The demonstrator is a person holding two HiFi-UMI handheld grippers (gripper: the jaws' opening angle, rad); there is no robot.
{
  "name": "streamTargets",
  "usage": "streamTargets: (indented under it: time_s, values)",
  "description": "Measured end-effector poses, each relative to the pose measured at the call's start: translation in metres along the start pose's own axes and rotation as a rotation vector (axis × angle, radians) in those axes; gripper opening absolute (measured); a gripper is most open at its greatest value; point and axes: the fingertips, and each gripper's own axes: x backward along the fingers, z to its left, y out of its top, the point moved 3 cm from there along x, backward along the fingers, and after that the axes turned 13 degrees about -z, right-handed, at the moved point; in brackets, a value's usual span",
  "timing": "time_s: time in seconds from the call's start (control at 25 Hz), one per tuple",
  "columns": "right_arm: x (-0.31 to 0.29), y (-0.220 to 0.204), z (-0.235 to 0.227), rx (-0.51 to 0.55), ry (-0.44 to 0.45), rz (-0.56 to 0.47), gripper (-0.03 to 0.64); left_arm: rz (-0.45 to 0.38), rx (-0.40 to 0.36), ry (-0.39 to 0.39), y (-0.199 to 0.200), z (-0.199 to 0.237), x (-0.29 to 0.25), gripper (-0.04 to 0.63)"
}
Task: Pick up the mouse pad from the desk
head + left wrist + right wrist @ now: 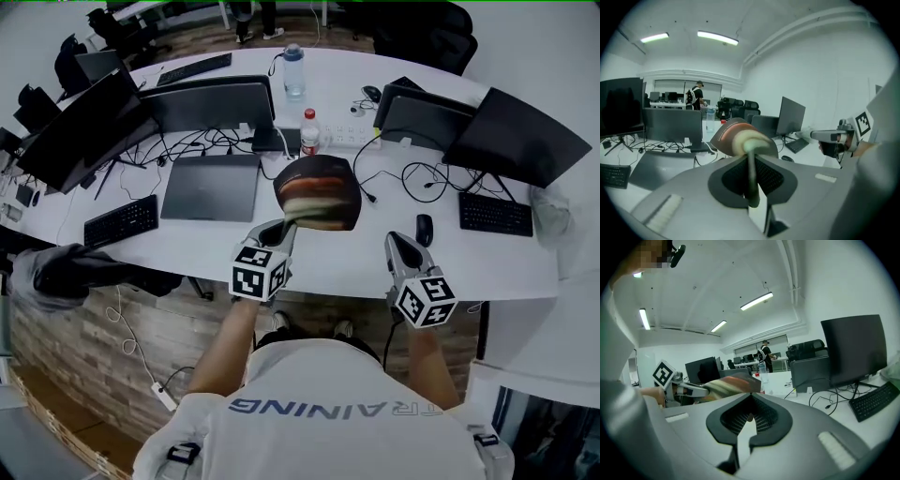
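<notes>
The mouse pad is round-edged, printed with brown, red and cream bands, and hangs in the air above the white desk. My left gripper is shut on its near edge; in the left gripper view the pad stands edge-on as a thin strip between the jaws of the left gripper. My right gripper floats to the pad's right, apart from it, shut and empty. In the right gripper view the jaws of the right gripper meet, with the pad to their left.
A closed dark laptop lies left of the pad. A black mouse and a keyboard sit at the right, another keyboard at the left. Monitors, cables and two bottles stand behind.
</notes>
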Motion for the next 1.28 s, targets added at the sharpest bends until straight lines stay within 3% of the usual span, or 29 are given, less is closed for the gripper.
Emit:
streamTargets:
  time_s: [0.28,0.52,0.92,1.28]
  values:
    - [-0.015,0.038,0.025,0.057,0.088,-0.056,0.011,-0.244,-0.003,0.059,0.083,0.010,0.045,0.031]
    - [-0.017,0.074,0.031,0.079,0.094,-0.139,0.011,-0.374,-0.032,0.086,0.125,0.006,0.084,0.034]
    - [-0.019,0.094,0.040,0.112,0.115,-0.184,0.009,-0.402,0.009,0.114,0.125,0.008,0.102,0.034]
    - [-0.025,0.092,0.046,0.127,0.140,-0.183,0.009,-0.385,-0.007,0.092,0.123,0.007,0.095,0.032]
